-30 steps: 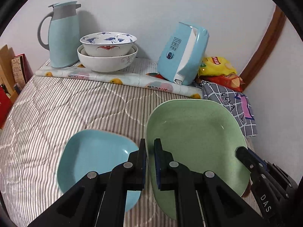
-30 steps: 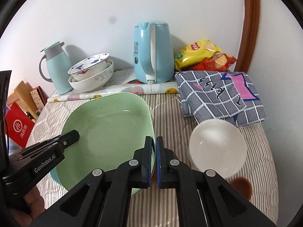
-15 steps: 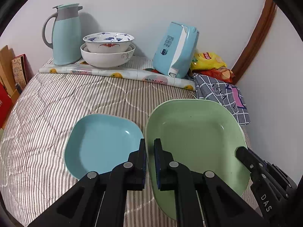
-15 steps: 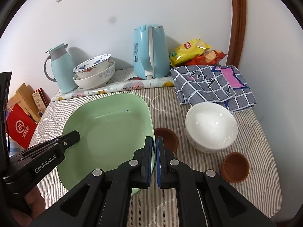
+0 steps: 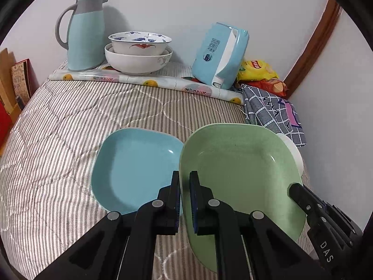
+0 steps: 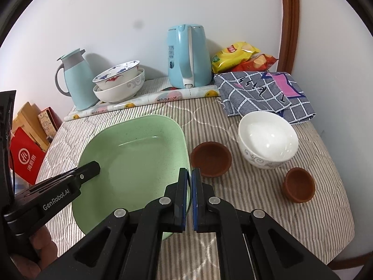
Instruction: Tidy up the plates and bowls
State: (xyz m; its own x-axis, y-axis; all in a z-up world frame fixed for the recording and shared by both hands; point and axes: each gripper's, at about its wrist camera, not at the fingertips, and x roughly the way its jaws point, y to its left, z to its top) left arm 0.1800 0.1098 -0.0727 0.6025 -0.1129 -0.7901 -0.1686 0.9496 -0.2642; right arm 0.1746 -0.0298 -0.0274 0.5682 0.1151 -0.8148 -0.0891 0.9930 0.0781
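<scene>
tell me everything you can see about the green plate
The green plate is a large, pale green, rounded-square dish with a raised rim and fine dark speckles; it looks like glossy plastic or melamine and is empty. Both grippers clamp its near rim, the left gripper on its left edge and the right gripper on its right edge, so it is carried between them above the striped cover. It overlaps the blue plate in the left wrist view.

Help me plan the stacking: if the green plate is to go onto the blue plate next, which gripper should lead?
Left, probably. Both grippers are shut on the green plate: the left gripper clamps the rim right beside the blue plate, while the right gripper holds the opposite rim, beside the brown cups.
</scene>
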